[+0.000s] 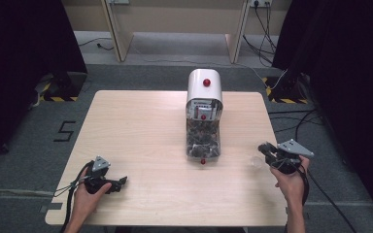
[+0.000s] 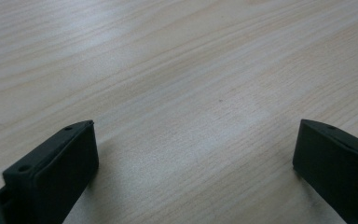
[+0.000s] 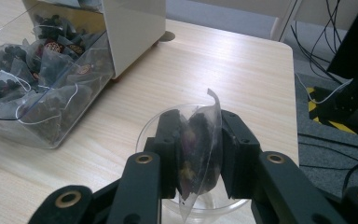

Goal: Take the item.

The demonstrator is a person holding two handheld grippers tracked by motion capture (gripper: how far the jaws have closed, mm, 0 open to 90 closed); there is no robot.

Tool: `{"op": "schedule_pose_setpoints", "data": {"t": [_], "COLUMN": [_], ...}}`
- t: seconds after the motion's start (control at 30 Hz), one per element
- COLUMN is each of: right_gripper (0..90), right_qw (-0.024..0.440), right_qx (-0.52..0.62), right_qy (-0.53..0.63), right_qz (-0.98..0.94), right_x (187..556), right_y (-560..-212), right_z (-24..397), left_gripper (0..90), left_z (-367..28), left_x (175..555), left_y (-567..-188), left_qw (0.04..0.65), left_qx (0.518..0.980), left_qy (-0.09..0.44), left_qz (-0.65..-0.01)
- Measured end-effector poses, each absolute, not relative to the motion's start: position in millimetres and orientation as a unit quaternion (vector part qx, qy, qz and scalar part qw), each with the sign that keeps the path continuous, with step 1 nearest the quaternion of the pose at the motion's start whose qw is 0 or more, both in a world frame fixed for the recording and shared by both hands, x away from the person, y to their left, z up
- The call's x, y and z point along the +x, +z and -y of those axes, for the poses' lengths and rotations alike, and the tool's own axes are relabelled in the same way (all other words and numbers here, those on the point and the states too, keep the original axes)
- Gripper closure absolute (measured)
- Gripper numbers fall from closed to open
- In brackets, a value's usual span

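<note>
My right gripper (image 3: 198, 122) is shut on a clear tea bag (image 3: 199, 154) with dark leaves inside, pinched between the two pads. The bag hangs over a small clear glass cup (image 3: 145, 129) on the table. In the high view this gripper (image 1: 266, 150) is at the table's right edge with the cup (image 1: 256, 163) beside it. A white tea-bag dispenser (image 1: 204, 87) stands at the table's middle, and its clear drawer (image 3: 42, 93) is tipped open and packed with tea bags. My left gripper (image 1: 121, 182) rests near the front left; its jaws are open (image 2: 193, 135) over bare wood.
The light wooden table (image 1: 141, 131) ends close to the right of the cup. Beyond that edge are grey floor, black cables (image 3: 335, 93) and a yellow-black striped base (image 1: 284, 97). The dispenser has a red knob (image 1: 206, 82) on top.
</note>
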State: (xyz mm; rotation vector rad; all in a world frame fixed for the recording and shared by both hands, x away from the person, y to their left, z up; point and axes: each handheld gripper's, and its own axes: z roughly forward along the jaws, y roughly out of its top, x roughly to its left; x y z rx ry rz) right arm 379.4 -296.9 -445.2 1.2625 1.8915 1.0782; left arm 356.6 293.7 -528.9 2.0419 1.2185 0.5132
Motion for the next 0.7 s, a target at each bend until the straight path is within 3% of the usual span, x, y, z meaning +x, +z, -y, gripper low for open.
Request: {"op": "schedule_pose_setpoints", "data": {"t": [0.7], "right_gripper": [67.8], "right_qw": [0.319], "right_qx": [0.458], "right_qy": [0.424], "right_qz": [-0.714], "right_x": [375], "right_y": [-435], "right_z": [291], "left_gripper": [0.0], "left_z": [-294], "left_x": [357], "left_y": [-529], "left_qw": [0.347], "left_qx": [0.787], "left_qy": [0.198], "left_qz": [-0.47]}}
